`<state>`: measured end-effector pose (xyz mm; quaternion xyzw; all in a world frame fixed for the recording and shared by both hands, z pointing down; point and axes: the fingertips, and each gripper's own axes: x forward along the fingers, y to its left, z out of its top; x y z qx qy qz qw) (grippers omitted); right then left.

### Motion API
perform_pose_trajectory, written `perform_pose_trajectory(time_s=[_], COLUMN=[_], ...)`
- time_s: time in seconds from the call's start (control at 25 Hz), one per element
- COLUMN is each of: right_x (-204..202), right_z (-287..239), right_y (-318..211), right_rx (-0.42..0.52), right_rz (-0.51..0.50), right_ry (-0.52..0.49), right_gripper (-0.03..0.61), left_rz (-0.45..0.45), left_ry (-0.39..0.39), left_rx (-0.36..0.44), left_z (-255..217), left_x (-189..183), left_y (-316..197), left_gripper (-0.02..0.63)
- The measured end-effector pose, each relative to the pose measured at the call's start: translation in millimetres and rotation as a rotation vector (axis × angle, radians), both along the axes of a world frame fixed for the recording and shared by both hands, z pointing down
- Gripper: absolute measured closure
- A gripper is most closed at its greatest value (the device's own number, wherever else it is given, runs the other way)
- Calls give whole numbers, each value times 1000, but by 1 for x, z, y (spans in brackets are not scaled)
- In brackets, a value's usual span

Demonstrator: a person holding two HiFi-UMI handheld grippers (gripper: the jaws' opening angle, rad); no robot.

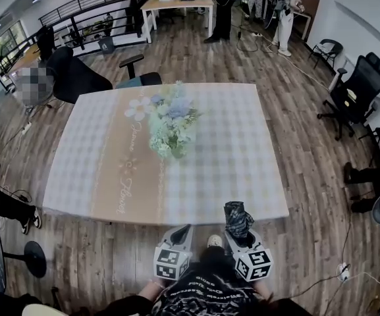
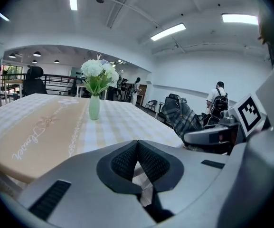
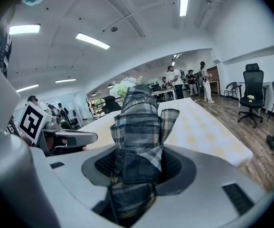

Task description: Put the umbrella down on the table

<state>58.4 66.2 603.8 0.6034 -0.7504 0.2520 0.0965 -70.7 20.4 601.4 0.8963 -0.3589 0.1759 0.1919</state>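
Lower end of umbrella (image 3: pixel 139 122) hidden inside right gripper (image 3: pixel 137 167).

An open-plan office is being shown: black swivel chairs (image 1: pixel 357 87) are being kept along the white wall (image 1: pixel 367 18), and pale desks (image 1: pixel 176 4) are being attended by standing people (image 1: pixel 224 8) at the far end. The wide room is being lit by ceiling strip lights (image 2: pixel 168 31), a wood-plank floor (image 1: pixel 308 130) is being crossed by a loose cable (image 1: pixel 305 68), and one side is being bounded by a black railing (image 1: pixel 84 8)
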Motion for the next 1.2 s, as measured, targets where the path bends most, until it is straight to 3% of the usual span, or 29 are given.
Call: perform_pose_trajectory(time_s=[0.44,0.68,1.2], right_x=[72,104,109], right_z=[3,5,12], right_y=[-79,-107,-120], right_rx=[4,8,-21], right_rz=[-73,-116,-121], right_ry=[3,11,-5], right_gripper=[365,365,365], left_rz=[-59,-81,-103], left_ry=[-4,-3,10], left_rx=[-16,-27,-48], left_z=[4,13,14], left_x=[73,108,117], left_y=[-70,-84,-104], left_gripper=[595,595,595])
